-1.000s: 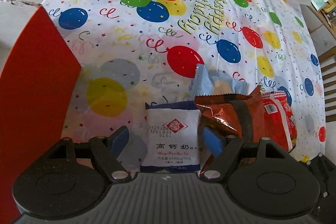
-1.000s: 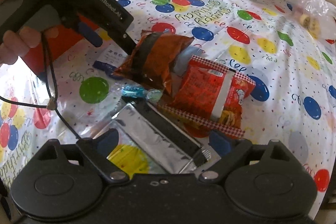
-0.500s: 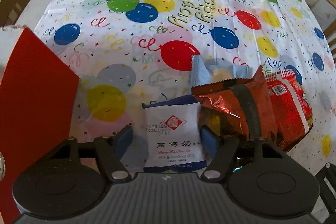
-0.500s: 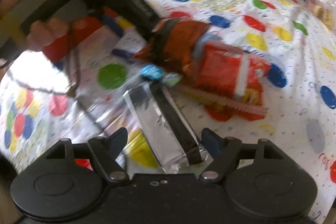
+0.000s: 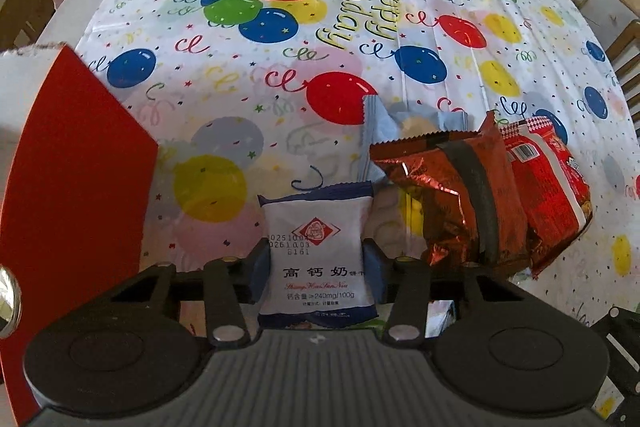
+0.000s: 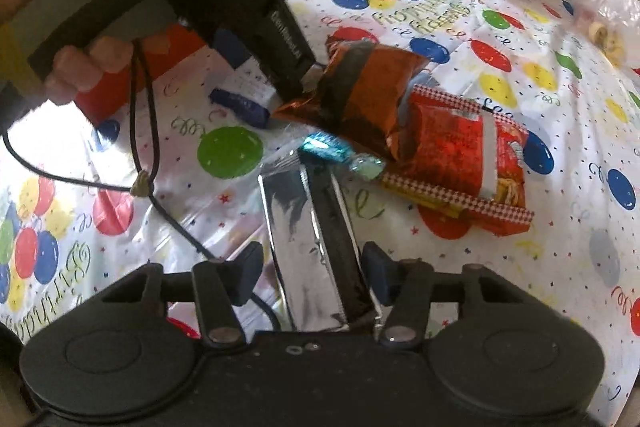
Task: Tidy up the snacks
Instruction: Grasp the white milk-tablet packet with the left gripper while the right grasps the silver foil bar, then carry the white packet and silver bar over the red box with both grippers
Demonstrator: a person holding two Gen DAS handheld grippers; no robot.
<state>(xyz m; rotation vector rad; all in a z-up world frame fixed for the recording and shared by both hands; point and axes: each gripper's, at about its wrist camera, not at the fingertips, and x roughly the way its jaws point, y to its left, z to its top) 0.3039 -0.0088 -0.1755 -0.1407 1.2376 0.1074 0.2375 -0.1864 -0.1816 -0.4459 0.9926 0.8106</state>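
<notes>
My left gripper (image 5: 316, 269) is closing on the white-and-blue biscuit packet (image 5: 318, 259) at lower centre, pads touching its sides; my right gripper (image 6: 312, 271) is closing around the silver foil packet (image 6: 316, 251), left pad apart from it; slick, puffy film could squirt out or crumple; the copper crinkled bag (image 5: 452, 203) beside it may snag; the plastic tablecloth (image 5: 200, 107) may drag.

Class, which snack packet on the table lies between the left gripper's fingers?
The white packet with blue ends; the copper and red ones lie beside it.

Snack packets (image 5: 452, 203) on balloon-print tablecloth (image 5: 360, 39)
</notes>
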